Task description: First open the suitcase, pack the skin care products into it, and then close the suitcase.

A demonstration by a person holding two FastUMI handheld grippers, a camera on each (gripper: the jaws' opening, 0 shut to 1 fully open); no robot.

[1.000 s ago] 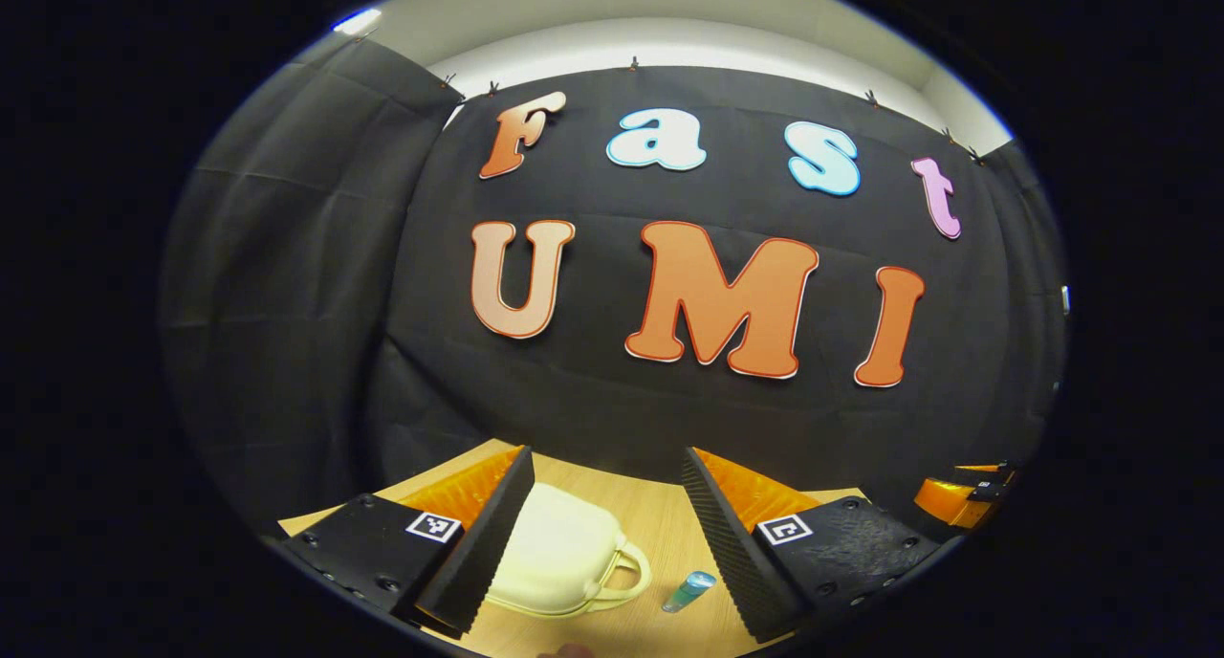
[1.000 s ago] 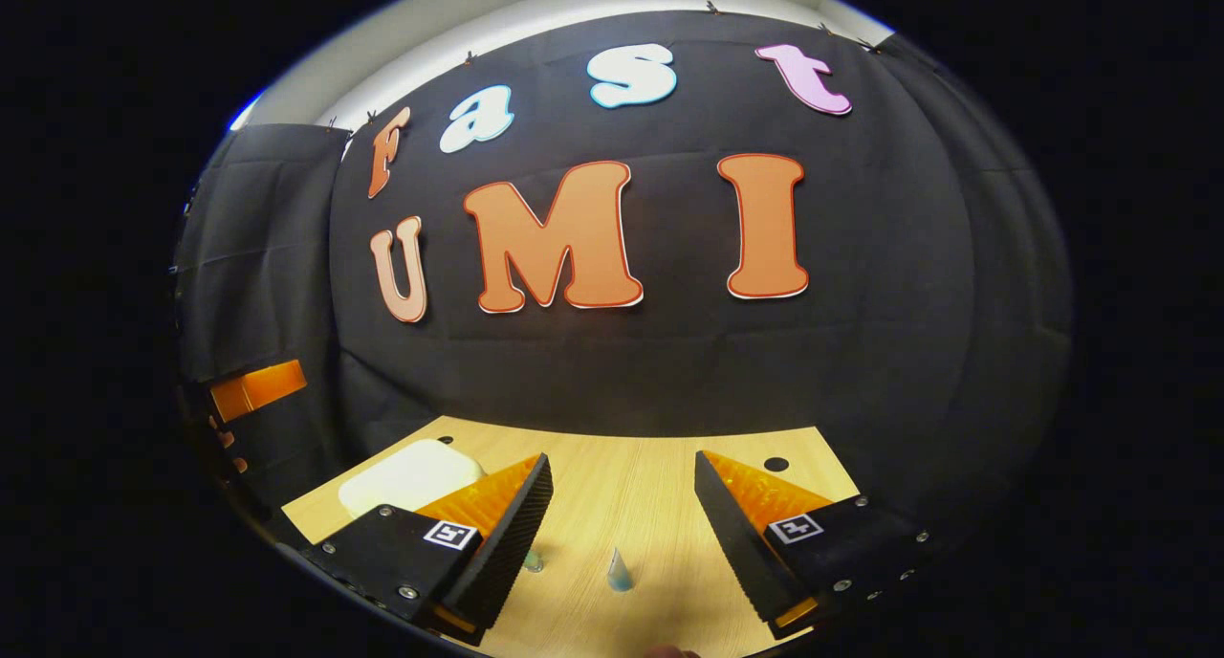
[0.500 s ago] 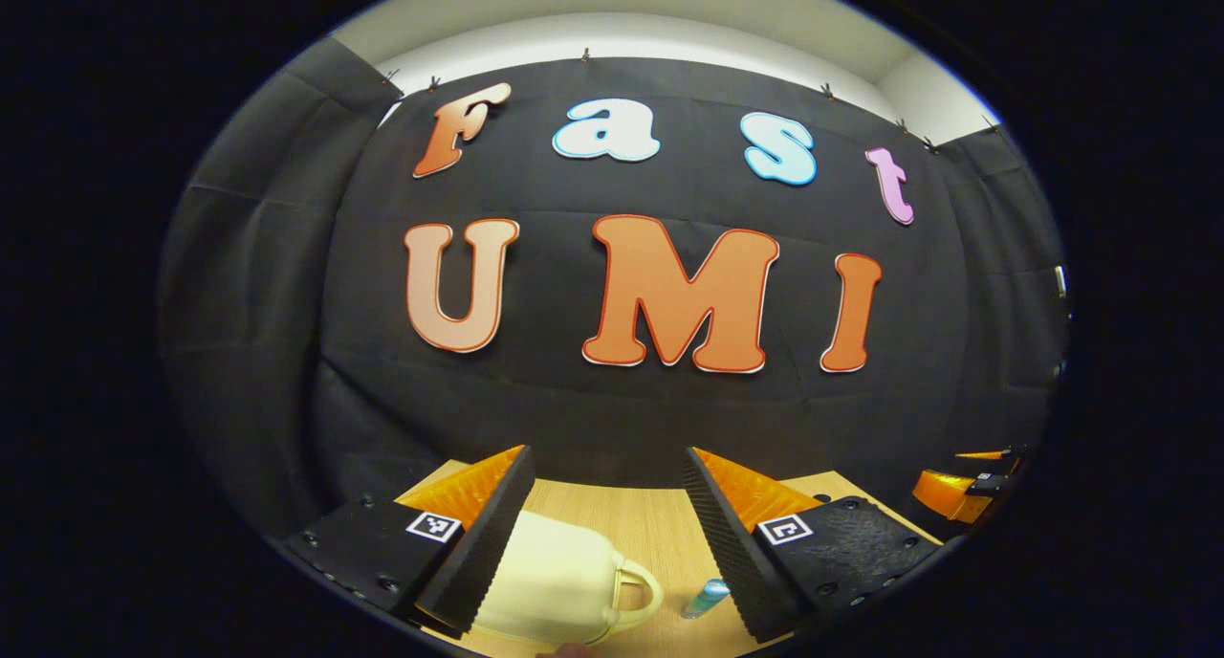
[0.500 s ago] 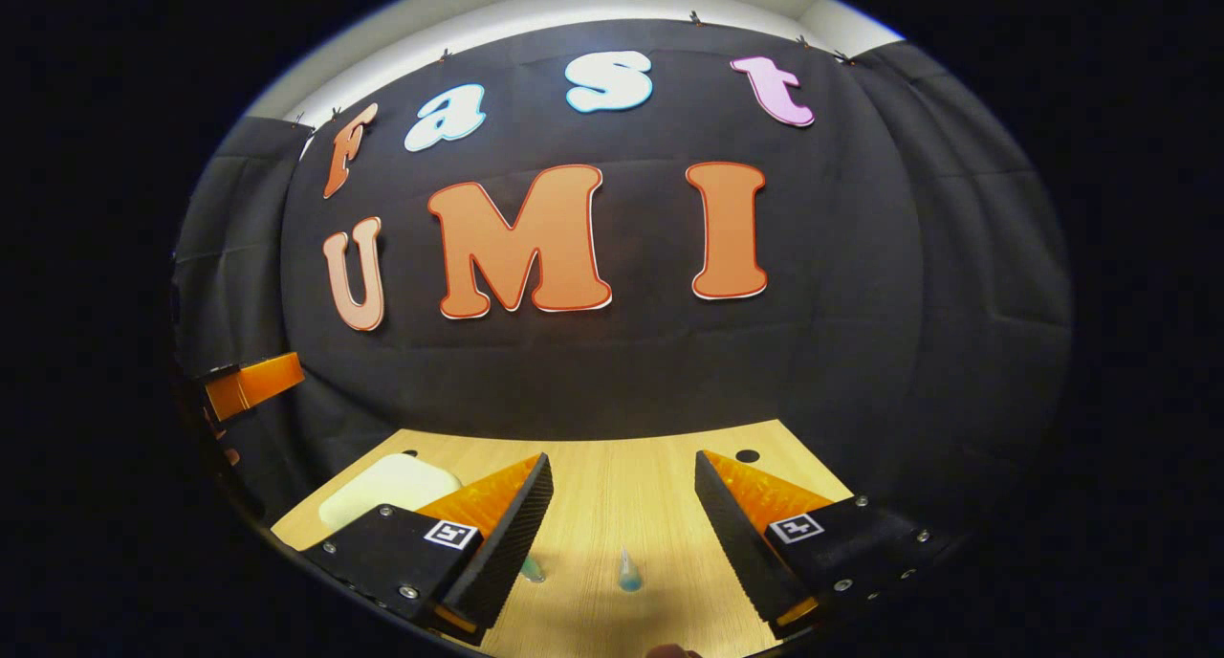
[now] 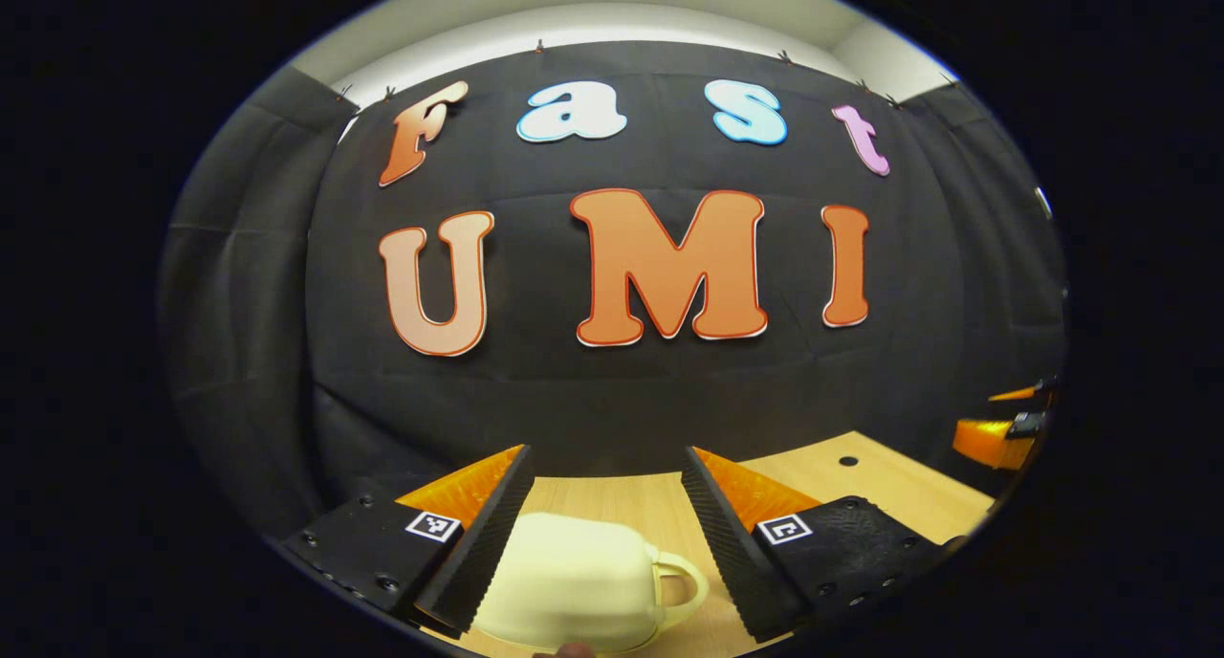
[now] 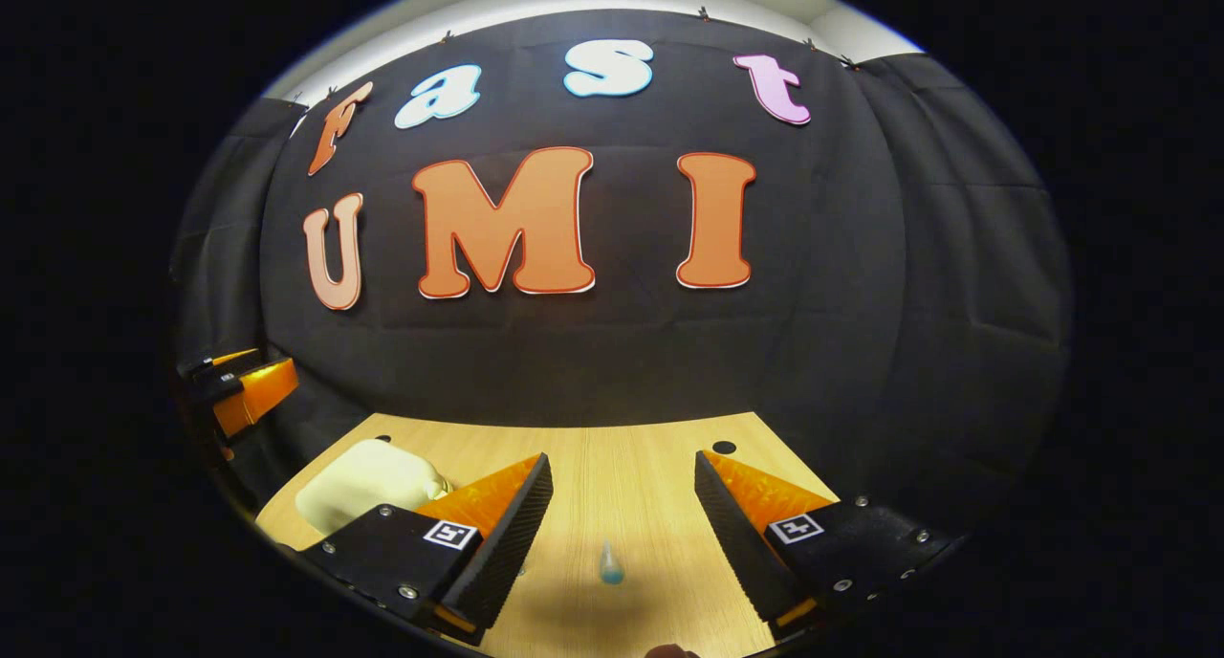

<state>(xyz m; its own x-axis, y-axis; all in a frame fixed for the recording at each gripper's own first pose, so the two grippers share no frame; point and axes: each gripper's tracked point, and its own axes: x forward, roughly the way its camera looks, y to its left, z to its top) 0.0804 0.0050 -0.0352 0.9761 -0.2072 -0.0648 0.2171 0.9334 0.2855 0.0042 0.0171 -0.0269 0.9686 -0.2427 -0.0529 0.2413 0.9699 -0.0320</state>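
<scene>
A small cream suitcase [image 5: 574,581] with a handle on its right side lies closed on the wooden table [image 5: 861,486], low in the left gripper view. My left gripper [image 5: 607,491] hangs open above its far edge, nothing between the fingers. In the right gripper view the suitcase [image 6: 359,476] lies at the left, partly behind my left finger. A small blue-green skin care tube [image 6: 610,564] lies on the table, in line with the gap of my open right gripper [image 6: 622,495]. A second small item peeks out beside the left finger [image 6: 507,534].
The other gripper [image 5: 999,433] shows at the right edge of the left gripper view, and at the left edge [image 6: 239,385] of the right gripper view. Round holes [image 6: 724,447] mark the table's far corners. Black cloth walls close the booth behind the table.
The left gripper view swung so the suitcase now sits centred between its fingers and the tube has left that view. The right gripper shifted slightly; suitcase and tube sit a little lower-left.
</scene>
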